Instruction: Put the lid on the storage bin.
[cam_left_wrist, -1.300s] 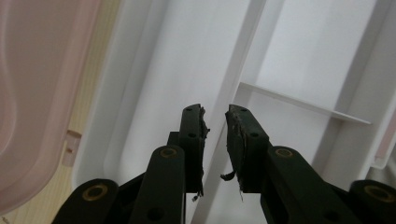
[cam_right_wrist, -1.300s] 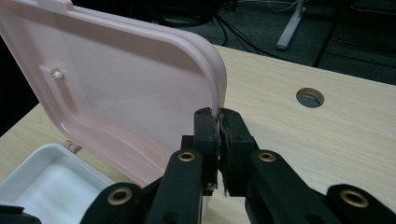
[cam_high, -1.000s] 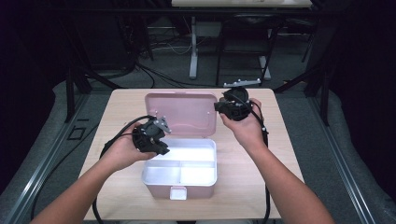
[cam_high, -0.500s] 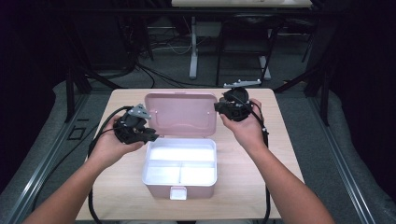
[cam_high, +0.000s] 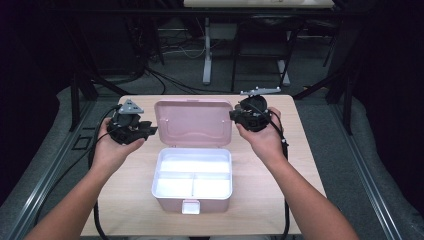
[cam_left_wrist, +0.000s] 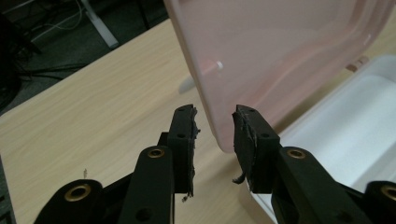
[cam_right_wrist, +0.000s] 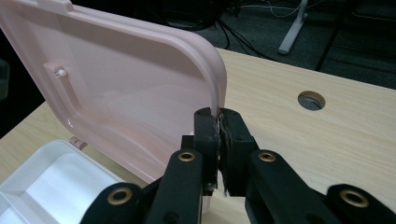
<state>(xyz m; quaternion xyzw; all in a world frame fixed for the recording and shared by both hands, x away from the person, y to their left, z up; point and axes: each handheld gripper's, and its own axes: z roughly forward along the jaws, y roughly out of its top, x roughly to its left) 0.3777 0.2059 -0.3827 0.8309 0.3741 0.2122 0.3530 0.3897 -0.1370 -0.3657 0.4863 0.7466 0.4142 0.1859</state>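
A pink box (cam_high: 170, 202) with a white divided tray (cam_high: 192, 172) inside sits mid-table, its pink lid (cam_high: 192, 122) standing open. My right gripper (cam_high: 233, 116) is shut on the lid's right edge; in the right gripper view the jaws (cam_right_wrist: 218, 116) pinch that rim (cam_right_wrist: 215, 88). My left gripper (cam_high: 149, 131) is at the lid's left edge. Its jaws have just been opening. In the left gripper view they (cam_left_wrist: 215, 121) stand apart with the lid's corner (cam_left_wrist: 224, 140) between them, untouched. The tray compartments look empty.
The wooden table (cam_high: 300, 150) has a round cable hole (cam_right_wrist: 311, 99) to the right of the lid. Black cables trail off both grippers toward the front edge. Dark floor, rails and desk legs (cam_high: 206, 55) lie beyond the table.
My left gripper has moved left and away from over the box's left side to the lid's left edge, and its jaws stand wider. The right gripper and the lid have not moved.
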